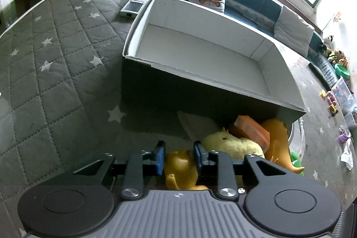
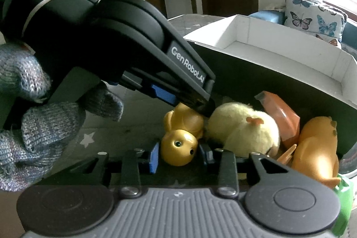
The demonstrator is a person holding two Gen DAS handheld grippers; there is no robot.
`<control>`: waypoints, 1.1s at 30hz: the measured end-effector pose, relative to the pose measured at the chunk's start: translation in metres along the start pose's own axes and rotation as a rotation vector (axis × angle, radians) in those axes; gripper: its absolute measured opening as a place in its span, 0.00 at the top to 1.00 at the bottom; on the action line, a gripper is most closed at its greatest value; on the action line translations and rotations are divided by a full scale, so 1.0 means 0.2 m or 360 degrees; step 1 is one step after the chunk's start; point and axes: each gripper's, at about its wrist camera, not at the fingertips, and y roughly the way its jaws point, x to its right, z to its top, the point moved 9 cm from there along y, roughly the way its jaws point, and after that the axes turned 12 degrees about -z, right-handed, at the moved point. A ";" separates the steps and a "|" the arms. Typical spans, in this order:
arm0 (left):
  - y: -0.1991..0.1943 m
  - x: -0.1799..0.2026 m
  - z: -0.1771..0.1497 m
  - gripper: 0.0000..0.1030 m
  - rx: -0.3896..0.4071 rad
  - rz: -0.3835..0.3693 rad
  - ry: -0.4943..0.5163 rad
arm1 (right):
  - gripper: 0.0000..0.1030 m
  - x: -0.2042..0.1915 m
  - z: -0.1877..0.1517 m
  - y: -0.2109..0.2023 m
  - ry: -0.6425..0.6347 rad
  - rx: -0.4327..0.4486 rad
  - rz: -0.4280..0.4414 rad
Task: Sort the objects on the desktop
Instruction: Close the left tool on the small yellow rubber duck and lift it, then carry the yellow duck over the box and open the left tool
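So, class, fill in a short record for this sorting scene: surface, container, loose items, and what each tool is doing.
surface: grey star-print quilt
container: open box, white inside, visible floor bare
against box's near wall: golden toy figure, yellow plush chick, orange block, orange dinosaur
by box's far corner: white remote
left tool: closed on the golden toy figure's body
right tool: fingers flank the figure's head; contact unclear
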 end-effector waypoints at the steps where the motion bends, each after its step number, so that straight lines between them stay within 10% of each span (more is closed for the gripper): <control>1: -0.01 0.00 -0.01 0.73 0.0002 0.0004 -0.0013 | 0.67 0.00 0.00 -0.01 0.0002 0.0002 0.0007; 16: -0.16 0.36 0.23 0.74 0.0201 -0.0064 0.0137 | 0.67 0.23 0.18 -0.25 0.0048 0.0252 -0.0045; 33: 0.38 0.55 0.68 0.79 0.0069 -0.0190 0.0181 | 0.67 0.80 0.42 0.00 0.0185 0.0143 -0.0222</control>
